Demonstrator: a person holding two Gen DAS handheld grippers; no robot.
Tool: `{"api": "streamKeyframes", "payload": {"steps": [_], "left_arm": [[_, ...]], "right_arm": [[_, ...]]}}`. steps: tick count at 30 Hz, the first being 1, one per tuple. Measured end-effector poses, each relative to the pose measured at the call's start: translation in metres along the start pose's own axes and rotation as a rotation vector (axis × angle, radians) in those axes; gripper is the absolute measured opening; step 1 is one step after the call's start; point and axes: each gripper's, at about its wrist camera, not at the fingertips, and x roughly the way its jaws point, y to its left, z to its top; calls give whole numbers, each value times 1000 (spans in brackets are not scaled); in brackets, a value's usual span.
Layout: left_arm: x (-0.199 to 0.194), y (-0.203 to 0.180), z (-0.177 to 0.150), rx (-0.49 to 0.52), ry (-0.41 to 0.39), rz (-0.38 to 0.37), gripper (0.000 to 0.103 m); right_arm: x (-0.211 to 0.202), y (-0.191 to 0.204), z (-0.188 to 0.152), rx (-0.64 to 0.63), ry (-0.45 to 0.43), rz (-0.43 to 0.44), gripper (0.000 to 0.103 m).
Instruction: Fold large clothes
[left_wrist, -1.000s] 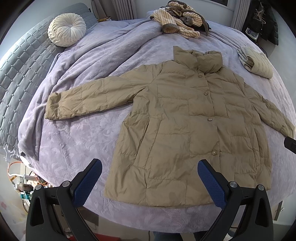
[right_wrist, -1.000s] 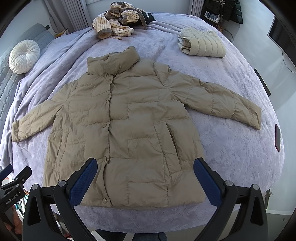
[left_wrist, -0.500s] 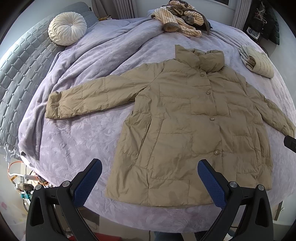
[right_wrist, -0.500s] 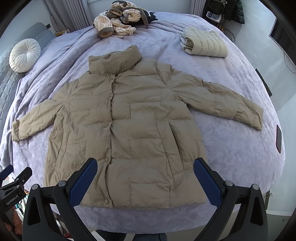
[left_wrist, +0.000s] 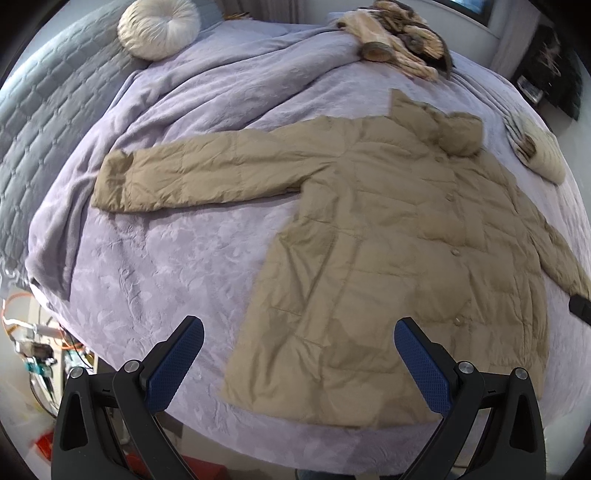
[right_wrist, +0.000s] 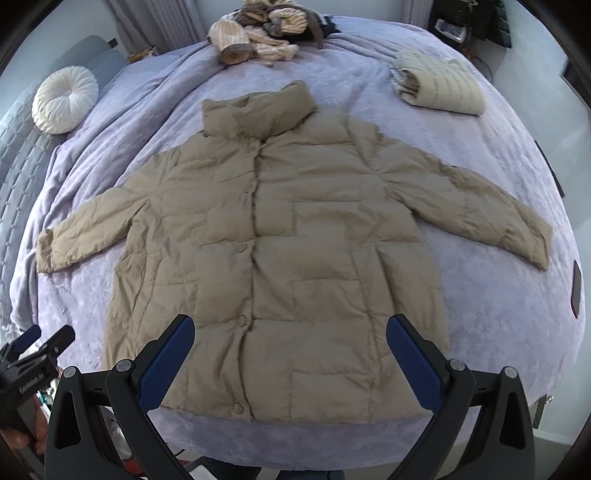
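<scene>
A tan quilted puffer jacket (left_wrist: 388, 236) lies flat and buttoned on the lilac bedspread, both sleeves spread out, collar toward the far side. It also shows in the right wrist view (right_wrist: 280, 236). My left gripper (left_wrist: 299, 332) is open and empty, above the jacket's hem near its left bottom corner. My right gripper (right_wrist: 291, 328) is open and empty, above the middle of the hem. The left gripper's tips (right_wrist: 37, 343) show at the lower left of the right wrist view.
The lilac bedspread (left_wrist: 155, 266) covers a bed. A round white cushion (left_wrist: 159, 26) lies far left. A pile of striped knitwear (right_wrist: 258, 33) is at the far edge. A folded cream quilted garment (right_wrist: 439, 85) lies far right. A dark phone (right_wrist: 576, 288) is at the right edge.
Both grippers have moved forward toward the jacket, which now looks larger. The left view has swung left, so the left sleeve sits nearer the middle. Nothing was grasped.
</scene>
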Motion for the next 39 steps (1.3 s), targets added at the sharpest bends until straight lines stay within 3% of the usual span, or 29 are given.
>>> {"api": "streamKeyframes", "payload": {"steps": [6, 13, 26, 27, 28, 29, 31, 37, 38, 39], "left_arm": [[35, 55, 19, -132, -28, -57, 103], [102, 137, 45, -404, -75, -150, 103], [189, 223, 91, -644, -181, -183, 103], [195, 227, 94, -651, -186, -178, 103], [201, 231, 95, -661, -189, -170, 103], [206, 235, 95, -672, -190, -166, 103], [216, 244, 94, -708, -188, -158, 103], [227, 262, 101, -775, -240, -138, 102], [227, 262, 104, -771, -247, -129, 90], [227, 262, 108, -756, -256, -130, 58]], "right_arm": [[38, 38, 14, -78, 76, 79, 103], [97, 102, 33, -233, 123, 105, 103], [186, 213, 112, -323, 16, 206, 101], [191, 218, 117, -327, 9, 216, 90], [199, 224, 121, -332, 10, 223, 71], [210, 230, 126, -335, 24, 231, 61], [231, 237, 131, -323, 62, 263, 25], [272, 252, 129, -362, 61, 222, 18], [278, 251, 128, -357, 67, 218, 18], [282, 249, 127, -353, 68, 218, 17]]}}
